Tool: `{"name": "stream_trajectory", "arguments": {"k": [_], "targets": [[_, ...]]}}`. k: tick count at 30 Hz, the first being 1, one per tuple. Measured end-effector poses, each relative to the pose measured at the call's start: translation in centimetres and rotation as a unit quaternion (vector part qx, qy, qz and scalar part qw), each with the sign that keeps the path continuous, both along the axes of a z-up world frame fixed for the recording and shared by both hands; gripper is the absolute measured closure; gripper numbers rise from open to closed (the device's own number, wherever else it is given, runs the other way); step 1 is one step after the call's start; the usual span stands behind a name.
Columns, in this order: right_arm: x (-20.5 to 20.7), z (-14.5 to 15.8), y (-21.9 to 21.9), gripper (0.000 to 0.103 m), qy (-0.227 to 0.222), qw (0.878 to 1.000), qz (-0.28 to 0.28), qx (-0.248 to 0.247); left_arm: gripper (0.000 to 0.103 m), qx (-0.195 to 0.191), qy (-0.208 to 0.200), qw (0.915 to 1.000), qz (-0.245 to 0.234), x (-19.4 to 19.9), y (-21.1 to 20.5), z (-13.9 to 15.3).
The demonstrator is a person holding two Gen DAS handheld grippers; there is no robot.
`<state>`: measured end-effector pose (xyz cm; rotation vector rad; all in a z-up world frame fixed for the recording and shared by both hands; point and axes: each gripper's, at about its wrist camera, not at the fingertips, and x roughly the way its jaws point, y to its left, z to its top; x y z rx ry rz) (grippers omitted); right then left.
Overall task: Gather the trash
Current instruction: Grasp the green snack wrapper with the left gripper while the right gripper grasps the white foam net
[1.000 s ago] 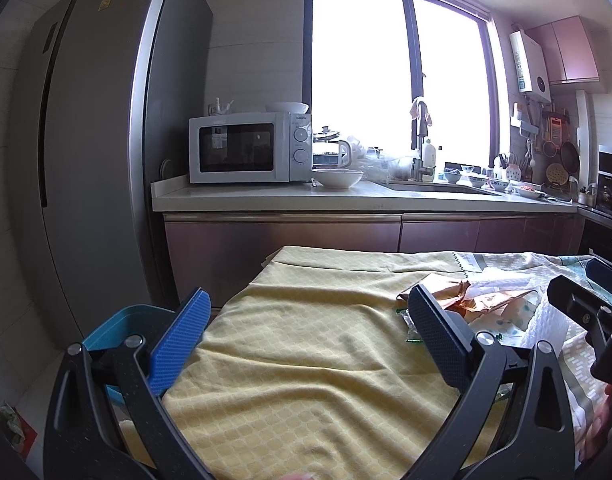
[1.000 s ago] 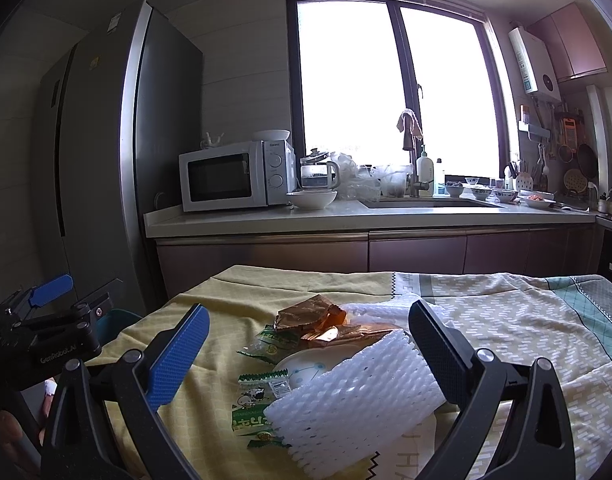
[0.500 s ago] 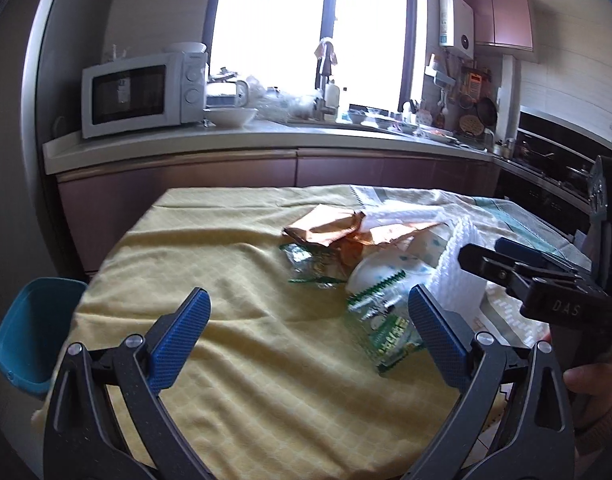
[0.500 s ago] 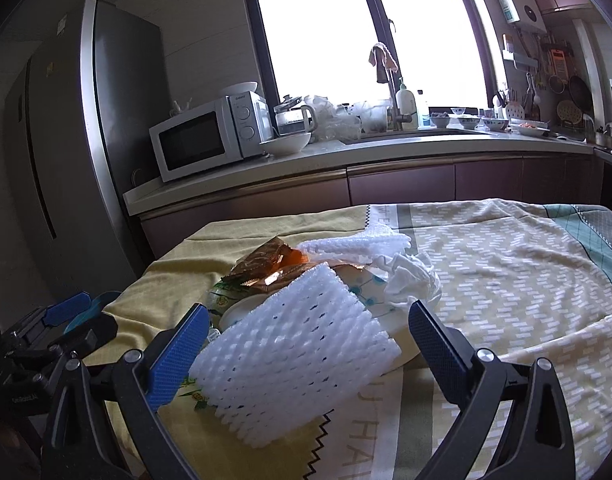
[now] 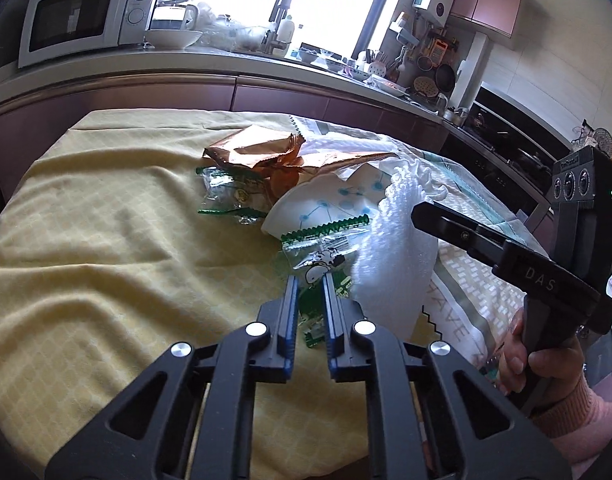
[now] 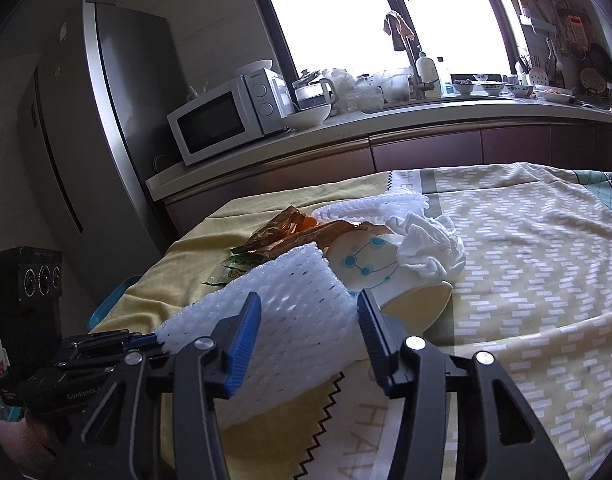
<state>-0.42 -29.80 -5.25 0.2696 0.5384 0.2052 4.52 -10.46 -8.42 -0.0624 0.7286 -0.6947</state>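
Both grippers are down at the trash heap on the cloth-covered worktop [image 5: 105, 240], and both point forward and downward at it.

The left gripper [image 5: 309, 280] comes in low over the yellow cloth, its jaws closing with only a narrow gap between them. A clear green-edged snack wrapper [image 5: 326, 264] with a cartoon dog print lies in that gap; whether the pads already press it I cannot tell for sure, though they sit tight at its sides.

The right gripper [image 6: 309, 312] sits just right of the left one, its jaws closing around the white foam fruit net [image 6: 289, 300]. The net fills the space between the blue pads and bulges past them, so it looks squeezed. From the left wrist view, the person's right hand [image 5: 546, 360] wraps the handle from below, a pink sleeve [image 5: 578, 412] at the wrist.

Measured from the foam net: a paper cup [image 6: 386, 276] with a blue dot pattern lies on its side just behind it, touching. A crumpled white tissue [image 6: 430, 248] rests beyond the cup. A copper foil wrapper [image 5: 261, 152] lies on the far side of the net, with another green-edged wrapper [image 5: 225, 196] beside it.
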Motion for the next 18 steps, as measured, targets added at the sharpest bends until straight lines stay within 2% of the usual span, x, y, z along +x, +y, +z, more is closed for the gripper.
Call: {"name": "stream_trajectory", "arguments": {"k": [1,3,6,11,18], "targets": [[-0.1,0.0,0.0,0.073,0.001,1.0,0.004,0.0,0.092,0.0,-0.001,1.0,0.001,-0.1,0.0,0.1],[-0.3,0.2,-0.1,0.085,0.002,1.0,0.013,0.007,0.094,-0.004,-0.002,1.0,-0.001,-0.2,0.2,0.4],[-0.7,0.7,0.0,0.088,-0.004,1.0,0.026,0.011,0.1,-0.01,-0.006,0.9999,-0.004,-0.3,0.9,1.3],[-1.2,2.3,1.1,0.09,-0.021,0.998,0.05,0.012,0.101,-0.017,-0.023,0.9996,0.007,-1.1,2.8,3.1],[-0.4,4.9,3.2,0.09,-0.048,0.994,0.09,0.024,0.101,-0.012,-0.049,0.9968,0.062,-1.8,7.9,5.0]]}}
